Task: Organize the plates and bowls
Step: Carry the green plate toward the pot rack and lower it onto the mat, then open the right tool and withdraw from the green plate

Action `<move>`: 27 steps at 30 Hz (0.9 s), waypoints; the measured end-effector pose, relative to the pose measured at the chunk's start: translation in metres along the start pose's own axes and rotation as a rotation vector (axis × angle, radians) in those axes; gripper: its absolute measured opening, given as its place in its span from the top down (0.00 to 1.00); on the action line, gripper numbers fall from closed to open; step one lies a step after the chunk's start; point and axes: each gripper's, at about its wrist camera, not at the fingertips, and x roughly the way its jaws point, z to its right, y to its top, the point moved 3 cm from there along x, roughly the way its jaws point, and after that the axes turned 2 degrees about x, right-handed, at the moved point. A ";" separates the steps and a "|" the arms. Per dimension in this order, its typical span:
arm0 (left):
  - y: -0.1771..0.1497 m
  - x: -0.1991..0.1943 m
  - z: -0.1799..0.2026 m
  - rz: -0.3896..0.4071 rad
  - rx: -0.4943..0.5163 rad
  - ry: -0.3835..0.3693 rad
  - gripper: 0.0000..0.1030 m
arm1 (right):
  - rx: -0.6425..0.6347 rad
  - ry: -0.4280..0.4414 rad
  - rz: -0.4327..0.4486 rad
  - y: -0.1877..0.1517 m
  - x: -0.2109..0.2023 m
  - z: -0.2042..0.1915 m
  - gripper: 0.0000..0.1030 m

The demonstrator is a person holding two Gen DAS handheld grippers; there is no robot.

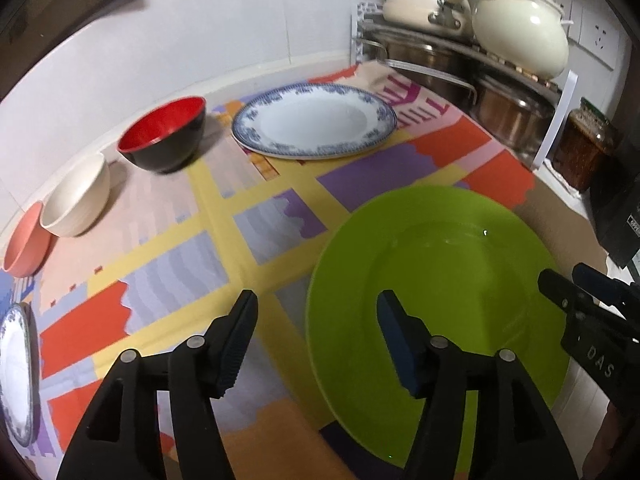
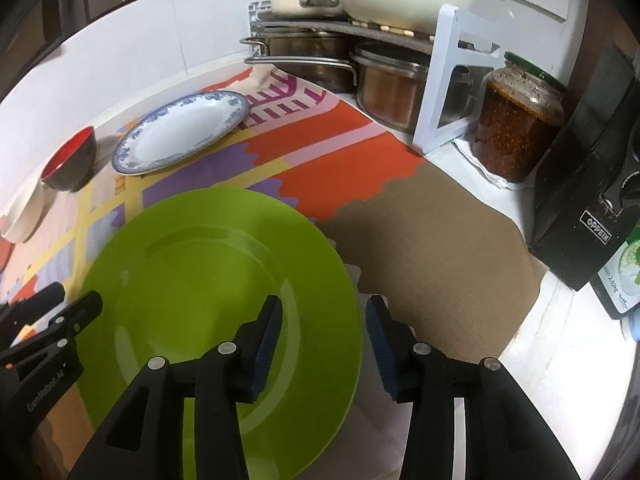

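Kitchen corner here: white tiled wall, a countertop covered by a loud patchwork cloth (image 1: 168,248) in orange, yellow and purple, with a plain brown mat (image 2: 432,240) ahead of the right gripper's jaws. Far ahead of both sits a white corner rack (image 2: 444,80) stacked with steel pots and cream cookware, a chili jar (image 2: 516,120) beside it.

The green plate (image 1: 440,280) lies flat on the cloth. The left gripper (image 1: 316,312) hangs wide open, gripping nothing, its jaws straddling the plate's left rim. The right gripper (image 2: 322,320) is wide open too, jaws either side of the right rim.

Beyond the jaws: a blue-rimmed plate (image 1: 316,120), then to its left a red-and-black bowl (image 1: 164,136), a cream bowl (image 1: 76,196) and a pink bowl (image 1: 28,240).
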 end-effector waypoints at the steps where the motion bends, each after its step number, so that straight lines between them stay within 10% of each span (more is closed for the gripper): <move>1: 0.000 -0.003 -0.002 0.008 -0.002 0.002 0.36 | -0.005 0.005 0.005 0.000 -0.004 -0.003 0.52; 27: -0.047 -0.112 -0.133 0.216 -0.102 0.172 0.06 | -0.198 0.218 0.216 -0.018 -0.104 -0.132 0.24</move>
